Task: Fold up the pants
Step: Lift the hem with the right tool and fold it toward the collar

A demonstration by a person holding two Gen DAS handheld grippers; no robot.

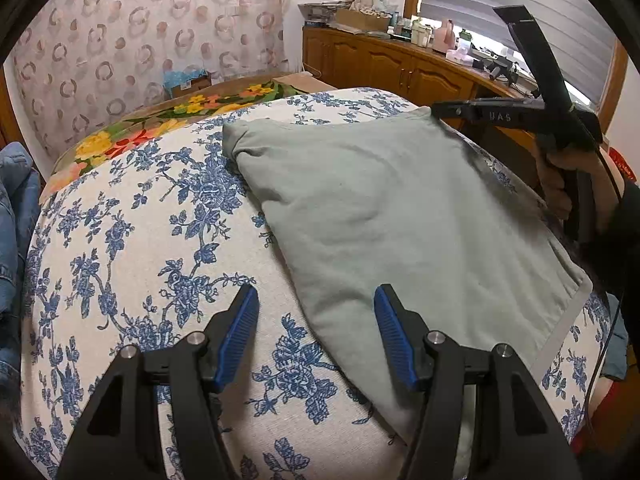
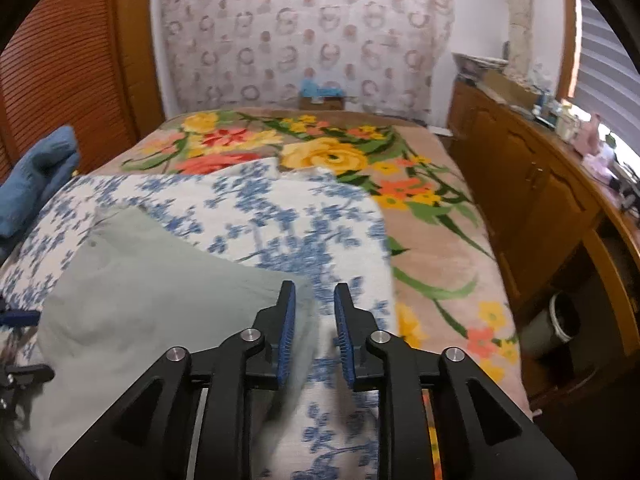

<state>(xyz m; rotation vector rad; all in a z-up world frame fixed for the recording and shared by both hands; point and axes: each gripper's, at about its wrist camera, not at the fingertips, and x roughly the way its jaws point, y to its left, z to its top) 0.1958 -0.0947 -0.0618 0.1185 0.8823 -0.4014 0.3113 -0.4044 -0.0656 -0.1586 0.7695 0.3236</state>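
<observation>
The pale green pants [image 1: 380, 216] lie folded into a rough rectangle on the blue-and-white floral cloth [image 1: 132, 248] on the bed. My left gripper [image 1: 316, 308] is open, hovering just above the cloth at the pants' near left edge, holding nothing. My right gripper [image 1: 436, 110] shows in the left wrist view at the pants' far right corner. In the right wrist view the right gripper [image 2: 315, 300] is partly open, with a thin edge of the pants [image 2: 160, 300] between its blue pads [image 2: 286, 336]; the frame is blurred there.
A multicoloured flower blanket [image 2: 420, 216] covers the far and right part of the bed. Blue denim [image 1: 16, 216] is piled at the left. A wooden cabinet [image 2: 540, 208] with clutter on top runs along the right. A cardboard box [image 2: 322, 98] stands by the patterned curtain.
</observation>
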